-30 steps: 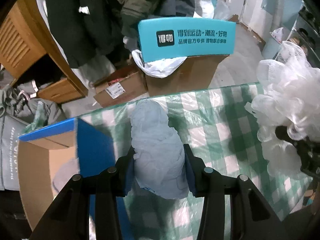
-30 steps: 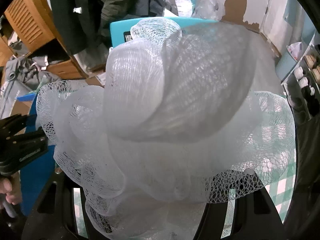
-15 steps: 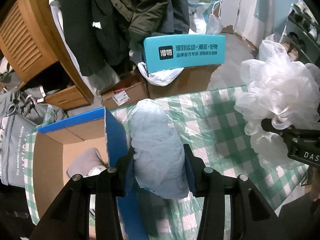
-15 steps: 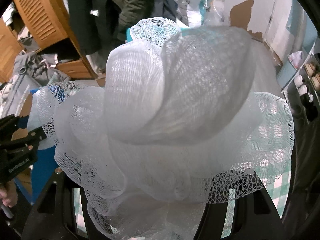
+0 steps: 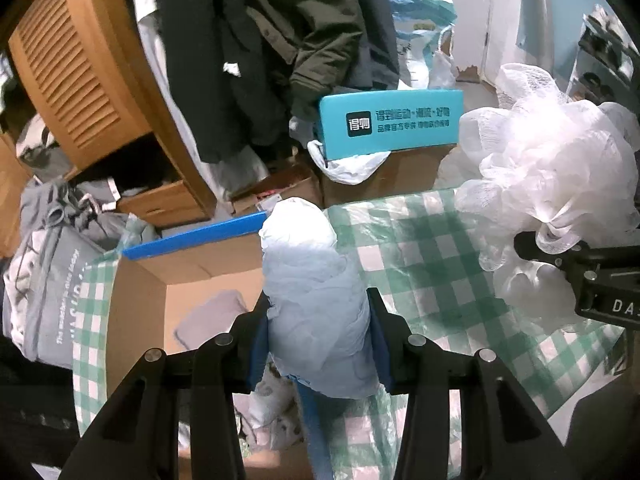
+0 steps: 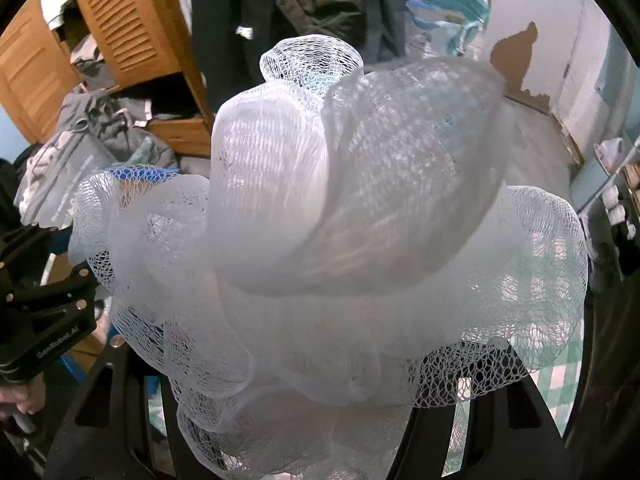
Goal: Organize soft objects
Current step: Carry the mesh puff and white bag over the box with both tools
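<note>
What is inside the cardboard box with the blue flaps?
Inside the cardboard box lies a folded grey cloth and, nearer the camera, a patterned white item. The pale blue bundle in the left gripper hides the rest.

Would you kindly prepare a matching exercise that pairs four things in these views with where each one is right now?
Things:
1. pale blue bundle
2. white mesh pouf
3. grey cloth
4. teal box

Places:
A. on a brown carton beyond the table
B. between the left gripper's pads
C. inside the open cardboard box
D. in the right gripper

Pairs: 1-B, 2-D, 3-C, 4-A
</note>
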`<state>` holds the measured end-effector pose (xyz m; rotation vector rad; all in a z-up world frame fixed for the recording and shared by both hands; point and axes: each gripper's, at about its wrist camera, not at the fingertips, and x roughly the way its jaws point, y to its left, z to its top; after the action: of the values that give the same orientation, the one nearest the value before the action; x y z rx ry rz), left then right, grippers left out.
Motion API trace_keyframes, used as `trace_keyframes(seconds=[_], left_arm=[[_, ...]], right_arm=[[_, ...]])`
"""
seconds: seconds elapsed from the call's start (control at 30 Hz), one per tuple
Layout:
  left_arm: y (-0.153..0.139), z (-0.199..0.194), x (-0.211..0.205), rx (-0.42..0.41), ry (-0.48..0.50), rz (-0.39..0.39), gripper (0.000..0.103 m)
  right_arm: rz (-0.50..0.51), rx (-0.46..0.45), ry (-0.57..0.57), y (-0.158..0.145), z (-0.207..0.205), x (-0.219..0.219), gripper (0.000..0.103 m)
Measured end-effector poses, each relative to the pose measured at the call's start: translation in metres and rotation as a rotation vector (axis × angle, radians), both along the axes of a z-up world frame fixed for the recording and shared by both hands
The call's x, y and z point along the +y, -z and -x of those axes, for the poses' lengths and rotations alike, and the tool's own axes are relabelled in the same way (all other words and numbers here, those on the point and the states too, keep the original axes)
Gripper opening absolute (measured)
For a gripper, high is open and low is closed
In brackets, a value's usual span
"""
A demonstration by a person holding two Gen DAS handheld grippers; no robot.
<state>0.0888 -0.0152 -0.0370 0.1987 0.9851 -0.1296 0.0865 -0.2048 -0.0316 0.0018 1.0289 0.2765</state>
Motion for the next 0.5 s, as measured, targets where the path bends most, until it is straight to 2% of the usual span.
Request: trace_keyframes(seconds=[0.5], left_arm=[[-0.001,0.009,0.056,-0.009,-0.089,0.01,0.044]], right_arm=[[-0.008,-0.03,-0.115,-0.019,-0.011,0.06,0.063]])
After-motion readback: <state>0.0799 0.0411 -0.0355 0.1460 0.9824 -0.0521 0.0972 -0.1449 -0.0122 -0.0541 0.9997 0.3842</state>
